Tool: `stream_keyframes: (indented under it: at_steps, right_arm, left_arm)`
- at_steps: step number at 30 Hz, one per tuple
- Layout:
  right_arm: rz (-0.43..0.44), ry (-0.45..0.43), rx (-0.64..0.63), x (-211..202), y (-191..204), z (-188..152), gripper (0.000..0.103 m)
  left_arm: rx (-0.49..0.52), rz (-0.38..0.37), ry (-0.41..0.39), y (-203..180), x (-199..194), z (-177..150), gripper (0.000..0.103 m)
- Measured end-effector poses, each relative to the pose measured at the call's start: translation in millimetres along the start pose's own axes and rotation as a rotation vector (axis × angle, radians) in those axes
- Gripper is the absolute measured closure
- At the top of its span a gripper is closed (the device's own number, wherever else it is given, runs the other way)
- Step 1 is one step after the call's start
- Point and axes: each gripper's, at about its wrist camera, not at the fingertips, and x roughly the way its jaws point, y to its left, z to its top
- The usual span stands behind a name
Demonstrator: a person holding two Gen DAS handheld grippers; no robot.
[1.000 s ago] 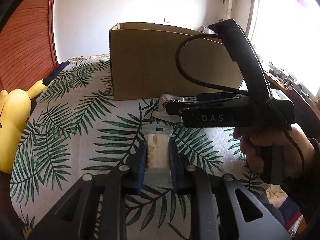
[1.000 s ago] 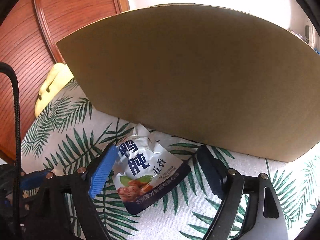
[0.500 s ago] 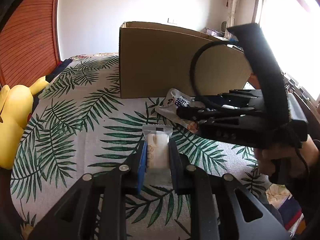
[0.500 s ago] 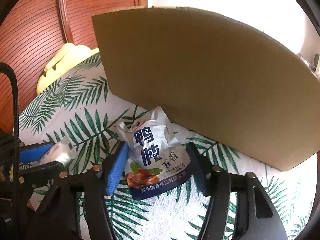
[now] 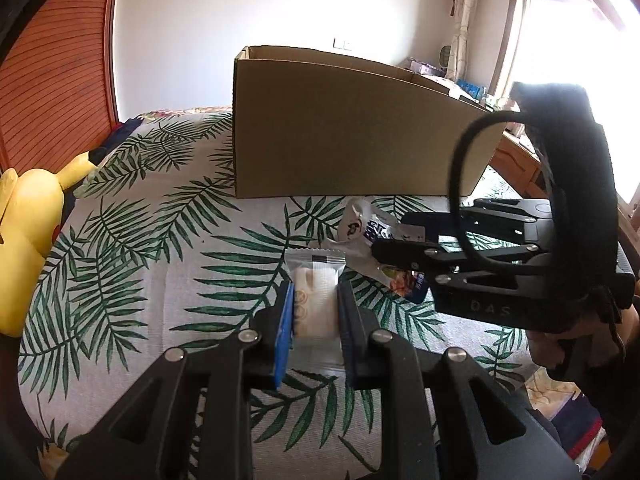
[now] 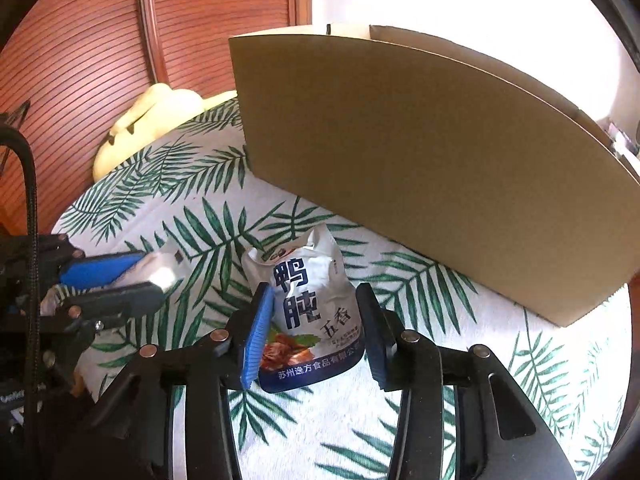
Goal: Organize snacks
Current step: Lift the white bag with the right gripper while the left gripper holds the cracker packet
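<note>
On the leaf-print bedspread [image 5: 132, 264], just in front of the cardboard box [image 5: 344, 136], the left gripper [image 5: 314, 320] is clamped on a small clear-wrapped snack [image 5: 314, 300]. The right gripper [image 6: 316, 328] has just been closing its jaws around a white-and-blue pouch [image 6: 308, 300], and its pads now press the pouch's sides.

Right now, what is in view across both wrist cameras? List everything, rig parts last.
box: 1, brown cardboard, open top, on the bedspread behind the snacks
pouch: 1, white and navy, between the right gripper's pads
packet: 1, clear wrap, pale contents, clamped in the left gripper
plush: 1, yellow, at the bed's edge
bedspread: 1, white with green leaves
left gripper: shut on the packet
right gripper: jaws just closing on the pouch
hand: 1, holding the right gripper
</note>
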Motion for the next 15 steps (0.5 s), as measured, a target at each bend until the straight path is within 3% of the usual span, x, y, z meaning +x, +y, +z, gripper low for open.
stream_keyframes:
  at_steps: [4, 6, 7, 11, 14, 15]
  right_arm:
    - [0.024, -0.024, 0.036, -13, -9, -5, 0.069]
    - [0.006, -0.018, 0.035, -16, -12, -5, 0.087]
    - [0.004, -0.002, 0.03, -13, -13, -5, 0.089]
    - [0.013, 0.025, 0.025, -4, -14, -6, 0.086]
    - [0.033, -0.005, 0.072, -7, -17, -4, 0.076]
    - [0.034, -0.012, 0.085, -7, -17, -4, 0.065]
  left_arm:
    - [0.008, -0.001, -0.003, -3, 0, 2, 0.085]
    - [0.01, -0.001, -0.002, -5, 1, 3, 0.085]
    - [0.01, -0.001, -0.002, -5, 1, 3, 0.085]
    - [0.011, 0.0, -0.006, -5, 0, 2, 0.085]
    - [0.007, 0.004, -0.007, -1, -3, 2, 0.085]
    - [0.005, 0.004, -0.009, 0, -4, 2, 0.085]
